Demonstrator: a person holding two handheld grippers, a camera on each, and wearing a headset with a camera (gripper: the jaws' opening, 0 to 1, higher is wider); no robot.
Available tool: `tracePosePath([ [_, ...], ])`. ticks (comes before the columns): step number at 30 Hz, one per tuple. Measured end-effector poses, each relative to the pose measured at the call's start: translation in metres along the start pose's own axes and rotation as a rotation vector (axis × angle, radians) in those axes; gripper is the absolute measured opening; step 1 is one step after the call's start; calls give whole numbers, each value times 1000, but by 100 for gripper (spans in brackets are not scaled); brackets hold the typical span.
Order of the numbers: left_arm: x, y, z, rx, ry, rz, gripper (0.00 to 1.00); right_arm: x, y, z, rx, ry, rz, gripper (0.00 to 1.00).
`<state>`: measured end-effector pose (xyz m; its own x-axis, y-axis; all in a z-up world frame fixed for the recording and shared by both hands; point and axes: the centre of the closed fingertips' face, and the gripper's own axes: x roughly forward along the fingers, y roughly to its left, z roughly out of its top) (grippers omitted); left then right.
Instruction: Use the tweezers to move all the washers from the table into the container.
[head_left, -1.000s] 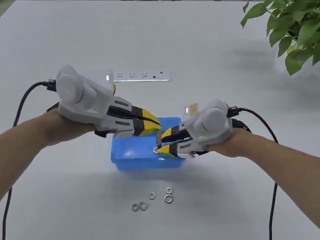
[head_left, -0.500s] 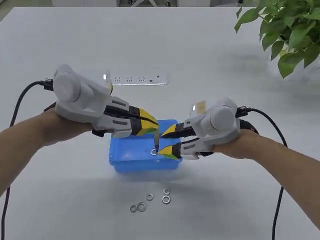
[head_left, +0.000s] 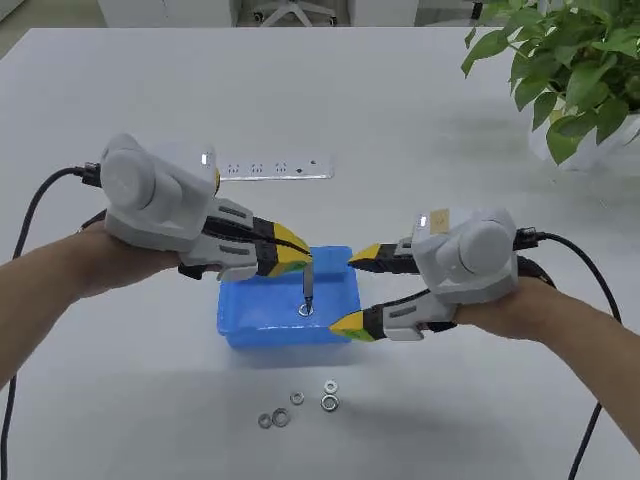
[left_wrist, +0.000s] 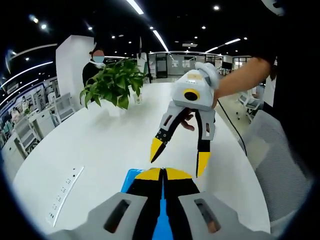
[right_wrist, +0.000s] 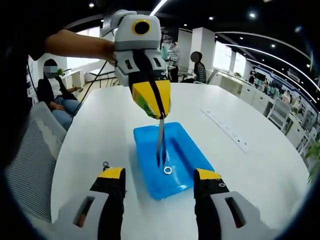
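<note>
Now my left hand-held gripper (head_left: 300, 252) clamps tweezers (head_left: 307, 285) over the container (head_left: 240, 330), right hand-held gripper (head_left: 345, 292) agape alongside; power strip (head_left: 275, 168), plant (head_left: 560, 70) beyond.

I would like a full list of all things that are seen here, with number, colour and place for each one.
container: 1, blue, on the table between the two claws
tweezers: 1, dark metal, upright over the container
dropped washer: 1, silver, inside the container at the tweezers' tip
loose washers: 5, silver, on the table in front of the container
power strip: 1, white, on the table behind the container
plant: 1, green, far right corner
table: 1, white
left claw: 1, yellow and black tips, shut on the tweezers
right claw: 1, yellow and black tips, open, at the container's right end
</note>
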<state>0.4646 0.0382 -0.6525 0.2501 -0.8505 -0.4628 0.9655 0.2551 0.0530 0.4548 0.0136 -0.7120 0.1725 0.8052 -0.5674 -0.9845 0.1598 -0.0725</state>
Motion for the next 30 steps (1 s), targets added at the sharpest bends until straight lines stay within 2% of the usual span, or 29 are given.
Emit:
tracePosePath([
  [13,-4,-8,8,7,-2,0,3,-26,16,-9,69,-34,-66,96],
  [20,-7,-14,10,8,-2,0,3,-34,27,-13,88,-37,-78,98],
  [30,-11,-26,19,14,-7,-1,3,-42,41,-15,100,-44,-93,98],
])
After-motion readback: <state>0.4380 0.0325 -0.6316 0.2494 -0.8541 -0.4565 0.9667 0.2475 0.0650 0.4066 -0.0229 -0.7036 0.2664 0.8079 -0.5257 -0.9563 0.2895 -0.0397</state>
